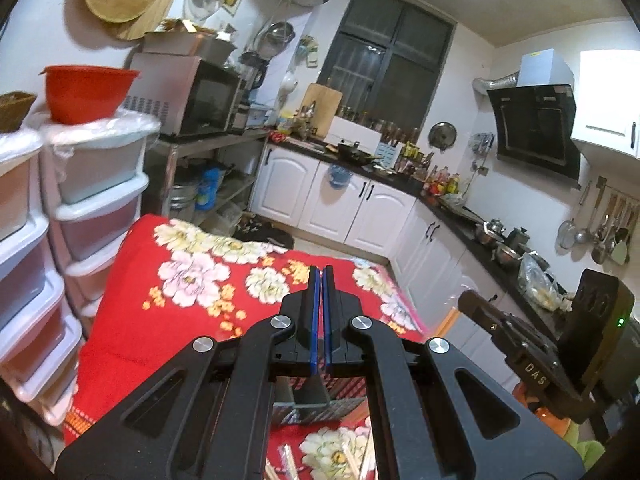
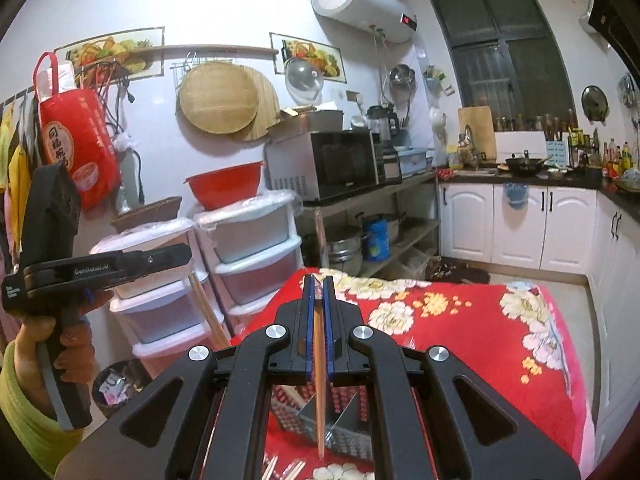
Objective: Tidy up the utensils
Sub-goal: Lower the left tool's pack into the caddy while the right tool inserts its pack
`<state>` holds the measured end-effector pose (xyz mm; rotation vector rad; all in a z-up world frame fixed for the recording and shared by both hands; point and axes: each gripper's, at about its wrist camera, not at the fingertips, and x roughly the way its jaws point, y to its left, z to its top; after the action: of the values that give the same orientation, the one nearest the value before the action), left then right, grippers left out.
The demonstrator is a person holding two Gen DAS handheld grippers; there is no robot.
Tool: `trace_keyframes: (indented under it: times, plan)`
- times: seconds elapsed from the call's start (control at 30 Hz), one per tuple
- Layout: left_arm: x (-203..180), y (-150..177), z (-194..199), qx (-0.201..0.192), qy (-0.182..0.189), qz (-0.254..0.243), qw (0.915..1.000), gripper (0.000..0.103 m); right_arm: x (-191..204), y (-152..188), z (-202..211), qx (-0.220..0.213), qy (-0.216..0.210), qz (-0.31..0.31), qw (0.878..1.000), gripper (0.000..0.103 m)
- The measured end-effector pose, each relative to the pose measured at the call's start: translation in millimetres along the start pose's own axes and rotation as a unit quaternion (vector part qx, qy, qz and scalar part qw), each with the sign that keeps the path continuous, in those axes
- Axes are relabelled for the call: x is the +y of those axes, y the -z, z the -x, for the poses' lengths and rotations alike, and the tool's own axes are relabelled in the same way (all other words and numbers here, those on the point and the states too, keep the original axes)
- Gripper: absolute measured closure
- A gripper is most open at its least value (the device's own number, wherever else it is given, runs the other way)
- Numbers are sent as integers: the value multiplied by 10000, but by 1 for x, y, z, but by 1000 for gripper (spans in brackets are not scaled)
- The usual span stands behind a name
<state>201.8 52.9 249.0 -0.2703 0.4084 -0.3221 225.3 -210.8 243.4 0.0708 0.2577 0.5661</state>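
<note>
A domestic kitchen: white wall, white base cabinets (image 2: 516, 224) under a dark counter, and in the foreground a table covered by a red floral cloth (image 1: 168, 320).

Left wrist view: stacked plastic drawer units (image 1: 100, 200) stand at nine o'clock, carrying a red bowl (image 1: 86, 92); a microwave (image 1: 192, 96) sits at eleven o'clock and a dark window (image 1: 388, 60) at twelve. The left gripper (image 1: 321, 276) points out over the cloth with its blue-lined jaws pressed together; nothing shows between them here. Loose wooden chopsticks (image 1: 288, 464) lie on the cloth at six o'clock, beneath the gripper body, just beside a metal utensil rack (image 1: 304, 408). The other gripper's body appears at four o'clock.

Right wrist view: at nine o'clock a hand (image 2: 60, 344) in a green sleeve holds the left gripper's handle, with chopsticks hanging below it. A red bag (image 2: 76, 140) hangs at ten o'clock, a round bamboo tray (image 2: 218, 96) at eleven. The right gripper (image 2: 319, 284) is clamped on a single chopstick (image 2: 319, 380), which hangs down over the rack at six o'clock.
</note>
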Motion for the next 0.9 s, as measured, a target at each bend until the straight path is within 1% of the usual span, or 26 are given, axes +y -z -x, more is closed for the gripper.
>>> trace_keyframes:
  times: [0.23, 0.47, 0.63, 0.9]
  plan:
    - [-19, -20, -14, -101, 207, -83, 9997, 103, -9, -13, -5, -171, 177, 31, 9997, 99]
    - [-34, -22, -37, 9, 382, -174, 9991, 103, -21, -16, -15, -241, 360, 20, 9991, 99]
    - [-37, -14, -55, 135, 352, -246, 9990, 103, -30, -10, -24, -172, 409, -36, 9990, 99]
    - [-26, 8, -82, 392, 242, -196, 9987, 103, -41, 7, -43, 45, 428, -169, 9989, 99]
